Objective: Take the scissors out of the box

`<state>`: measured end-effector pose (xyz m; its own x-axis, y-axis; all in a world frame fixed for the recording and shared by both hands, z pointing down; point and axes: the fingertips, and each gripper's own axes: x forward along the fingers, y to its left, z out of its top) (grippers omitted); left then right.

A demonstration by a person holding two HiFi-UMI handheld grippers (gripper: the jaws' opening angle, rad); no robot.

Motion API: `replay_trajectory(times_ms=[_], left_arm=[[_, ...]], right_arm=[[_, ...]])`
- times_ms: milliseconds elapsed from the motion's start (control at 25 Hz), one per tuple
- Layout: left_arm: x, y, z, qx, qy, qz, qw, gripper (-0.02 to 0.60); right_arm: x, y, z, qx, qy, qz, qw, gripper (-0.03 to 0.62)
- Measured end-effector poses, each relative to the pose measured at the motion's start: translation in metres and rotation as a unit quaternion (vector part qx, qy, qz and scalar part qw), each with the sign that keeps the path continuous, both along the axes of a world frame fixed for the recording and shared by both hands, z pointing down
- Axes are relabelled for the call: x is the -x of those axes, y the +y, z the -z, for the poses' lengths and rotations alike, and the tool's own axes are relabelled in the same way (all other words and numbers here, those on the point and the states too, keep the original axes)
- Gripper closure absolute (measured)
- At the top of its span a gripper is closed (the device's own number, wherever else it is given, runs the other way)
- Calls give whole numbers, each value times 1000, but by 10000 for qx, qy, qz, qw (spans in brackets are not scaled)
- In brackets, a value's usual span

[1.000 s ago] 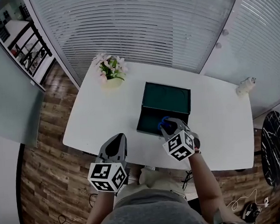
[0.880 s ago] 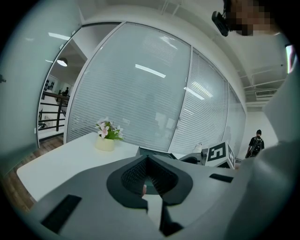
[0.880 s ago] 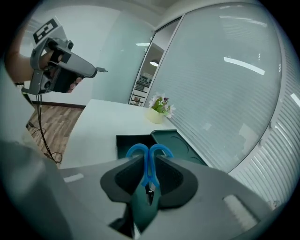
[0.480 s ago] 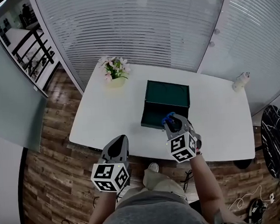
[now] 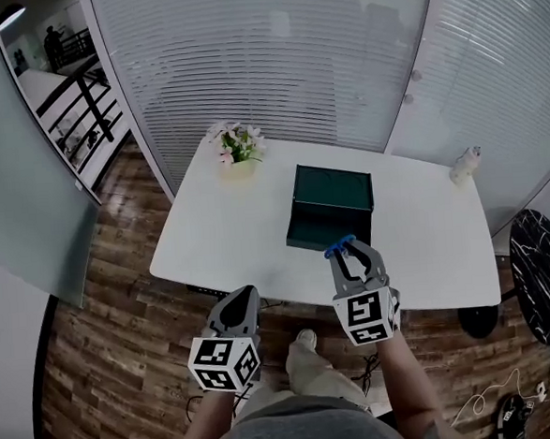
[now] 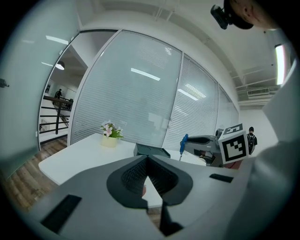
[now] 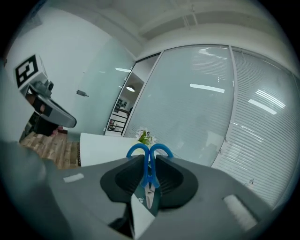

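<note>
A dark green box (image 5: 333, 203) stands open on the white table (image 5: 229, 228), lid raised at the back. My right gripper (image 5: 354, 251) hangs over the table's near edge, in front of the box, shut on a pair of blue-handled scissors (image 5: 338, 248). In the right gripper view the scissors (image 7: 149, 174) sit upright between the pads (image 7: 168, 176), handle loops past the tips and blades pointing back. My left gripper (image 5: 242, 299) is off the table on the near left, jaws shut and holding nothing. From the left gripper view (image 6: 147, 158) I see the box (image 6: 151, 151) and the scissors (image 6: 183, 143).
A small pot of pink flowers (image 5: 237, 151) stands at the table's back left corner, and a small white object (image 5: 464, 165) at its back right. Slatted glass walls close the far side. Wood floor (image 5: 116, 366) lies below my grippers.
Both grippers have drawn back from the box toward the table's near edge. The right one has risen with the scissors, lifting them out of the box.
</note>
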<state>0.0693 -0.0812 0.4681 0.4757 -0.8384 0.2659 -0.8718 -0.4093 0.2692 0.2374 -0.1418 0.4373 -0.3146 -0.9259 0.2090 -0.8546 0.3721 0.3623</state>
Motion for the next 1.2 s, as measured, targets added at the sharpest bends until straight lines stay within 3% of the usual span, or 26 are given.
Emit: replay_trajectory(times_ms=[680, 880, 1200], left_arm=[[63, 105, -8, 83, -64, 569, 9983, 575], [71, 123, -11, 132, 11, 672, 9977, 575], [60, 130, -4, 24, 2, 510, 9987, 575]], right_arm=[[36, 135, 9, 31, -1466, 11, 9892, 505], [43, 160, 7, 44, -1558, 106, 9877, 505], [48, 177, 9, 3, -1658, 235, 9859, 505]])
